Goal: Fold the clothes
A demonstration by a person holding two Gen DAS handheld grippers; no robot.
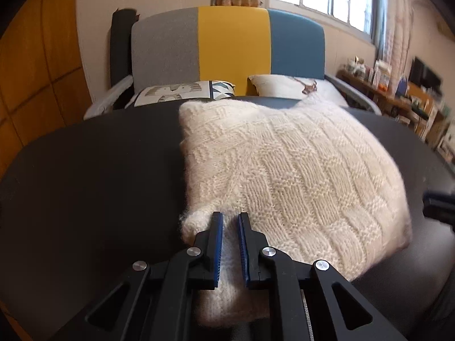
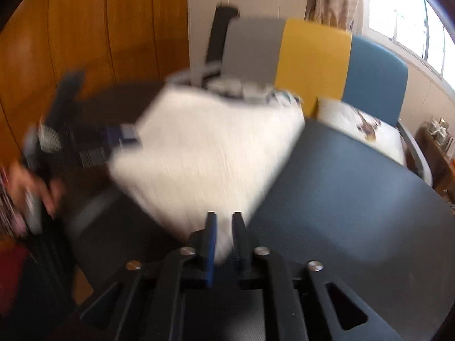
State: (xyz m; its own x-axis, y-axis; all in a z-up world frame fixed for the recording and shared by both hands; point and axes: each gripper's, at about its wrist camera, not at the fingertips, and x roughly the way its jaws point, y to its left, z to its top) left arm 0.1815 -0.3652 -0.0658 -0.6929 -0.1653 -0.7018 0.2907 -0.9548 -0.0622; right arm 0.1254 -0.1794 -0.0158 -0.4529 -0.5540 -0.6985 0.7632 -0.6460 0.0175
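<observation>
1. Lay on the dark table (image 1: 85, 170): cream knitted sweater (image 1: 298, 176), bundled flat, stretching up and away toward the sofa (image 1: 233, 48).
2. Clamped narrow on the near left corner: left gripper (image 1: 229, 217), knit bunched between the pads.
3. Pinched tight on the near right corner: right gripper (image 2: 224, 216), view badly blurred.
4. Both equally close; near edge spanned between them.

The sweater (image 1: 287, 170) lies on the table (image 1: 93, 170), a sofa (image 1: 227, 54) behind it.
</observation>
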